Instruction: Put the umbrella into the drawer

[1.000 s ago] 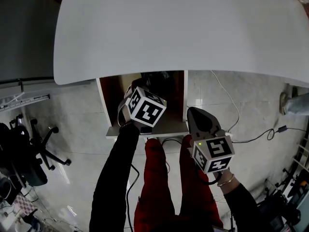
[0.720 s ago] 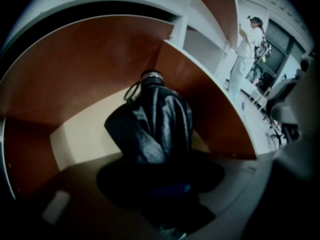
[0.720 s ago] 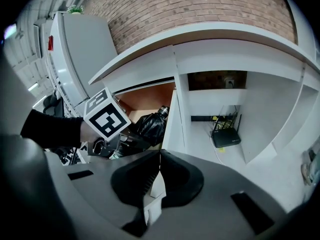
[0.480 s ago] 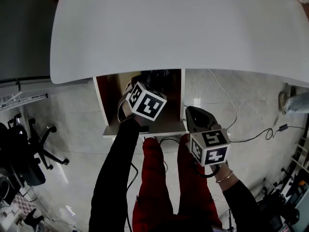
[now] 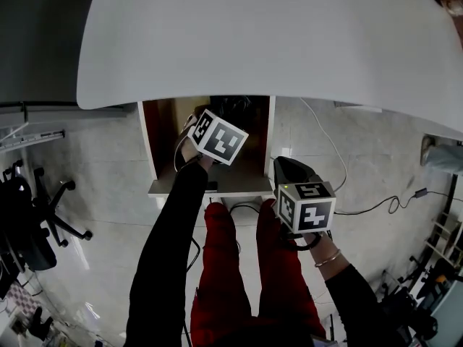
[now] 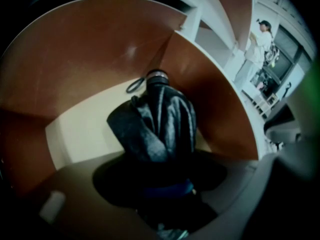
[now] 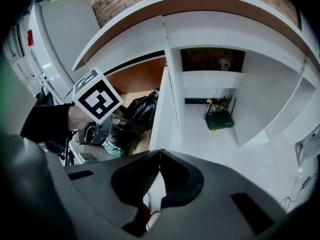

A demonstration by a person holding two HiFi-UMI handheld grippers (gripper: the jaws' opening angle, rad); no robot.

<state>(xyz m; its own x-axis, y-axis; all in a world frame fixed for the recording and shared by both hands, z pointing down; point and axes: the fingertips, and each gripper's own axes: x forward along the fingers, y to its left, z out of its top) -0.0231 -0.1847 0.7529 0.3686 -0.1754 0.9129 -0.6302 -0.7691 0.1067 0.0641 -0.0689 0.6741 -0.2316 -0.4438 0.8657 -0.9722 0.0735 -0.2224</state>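
Head view: L gripper reaches into the open drawer under the tabletop, letting go of the umbrella.
L jaws opening w/ the folded black umbrella between them, its far end on the drawer floor, prob. the release. R gripper, jaws closed & empty, hangs beside the drawer, likely to shut it.
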